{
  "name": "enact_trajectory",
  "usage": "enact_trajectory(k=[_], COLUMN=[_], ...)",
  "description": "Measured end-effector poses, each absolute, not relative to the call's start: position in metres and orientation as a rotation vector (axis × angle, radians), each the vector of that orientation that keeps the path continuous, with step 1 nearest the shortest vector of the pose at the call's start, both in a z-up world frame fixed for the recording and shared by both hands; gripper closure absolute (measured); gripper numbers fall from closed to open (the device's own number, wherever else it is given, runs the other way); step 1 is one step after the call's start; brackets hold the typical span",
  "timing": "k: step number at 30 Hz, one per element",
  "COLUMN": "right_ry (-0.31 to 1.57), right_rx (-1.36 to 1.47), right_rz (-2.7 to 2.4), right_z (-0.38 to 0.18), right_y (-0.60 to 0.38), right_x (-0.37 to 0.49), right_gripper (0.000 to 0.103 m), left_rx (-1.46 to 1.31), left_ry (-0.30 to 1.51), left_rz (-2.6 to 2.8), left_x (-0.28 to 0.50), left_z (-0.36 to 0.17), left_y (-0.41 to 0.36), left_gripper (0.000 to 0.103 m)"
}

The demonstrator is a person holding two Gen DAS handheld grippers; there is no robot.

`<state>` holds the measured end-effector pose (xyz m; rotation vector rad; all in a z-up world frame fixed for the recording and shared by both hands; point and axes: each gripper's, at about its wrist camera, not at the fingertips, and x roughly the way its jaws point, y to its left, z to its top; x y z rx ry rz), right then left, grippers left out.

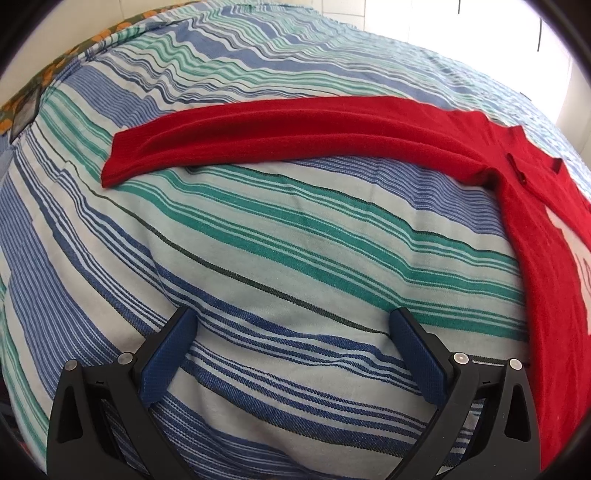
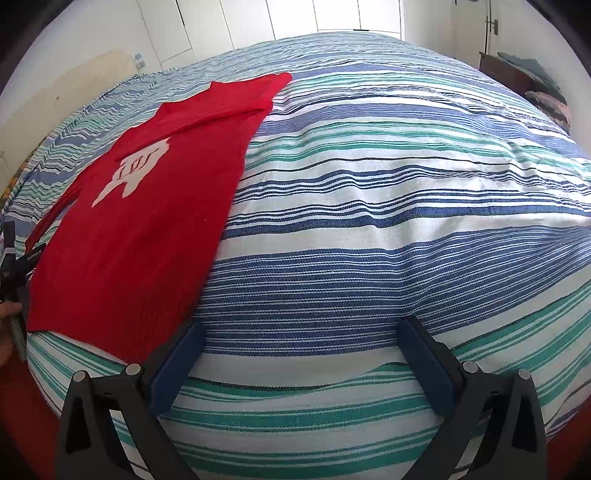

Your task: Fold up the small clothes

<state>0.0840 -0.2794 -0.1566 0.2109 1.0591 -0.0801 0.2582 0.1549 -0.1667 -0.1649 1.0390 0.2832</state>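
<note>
A small red long-sleeved top (image 2: 140,221) with a white print on its chest lies flat on the striped bed cover. In the left wrist view its left sleeve (image 1: 280,136) stretches out to the left and its body (image 1: 546,240) runs down the right side. In the right wrist view one sleeve is folded across its body. My left gripper (image 1: 291,321) is open and empty, above bare cover below the sleeve. My right gripper (image 2: 303,332) is open and empty, its left finger (image 2: 177,365) beside the top's lower right corner.
The blue, green and white striped bed cover (image 2: 369,206) fills both views. White cupboard doors (image 2: 295,14) stand behind the bed. A dark bedside stand with piled cloth (image 2: 524,77) is at the far right. A patterned orange and green fabric (image 1: 48,74) edges the bed's far left.
</note>
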Motion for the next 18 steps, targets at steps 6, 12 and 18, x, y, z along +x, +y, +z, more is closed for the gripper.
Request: enact_trajectory(k=[6, 12, 18], right_ry=[1.06, 1.066, 1.069], right_rx=[0.211, 0.182, 0.178], right_rz=[-0.082, -0.094, -0.098], right_z=[-0.157, -0.158, -0.158], right_y=[-0.28, -0.277, -0.277], right_x=[0.084, 0.085, 0.086], right_gripper=[0.0, 0.0, 0.0], left_rx=[-0.626, -1.259, -1.48], left_ry=[1.071, 0.773, 0.684], left_rz=[0.103, 0.095, 0.223], left_x=[0.264, 0.26, 0.263], left_z=[-0.123, -0.138, -0.184], left_y=[0.202, 0.306, 0.375], left_gripper=[0.002, 0.007, 0.04])
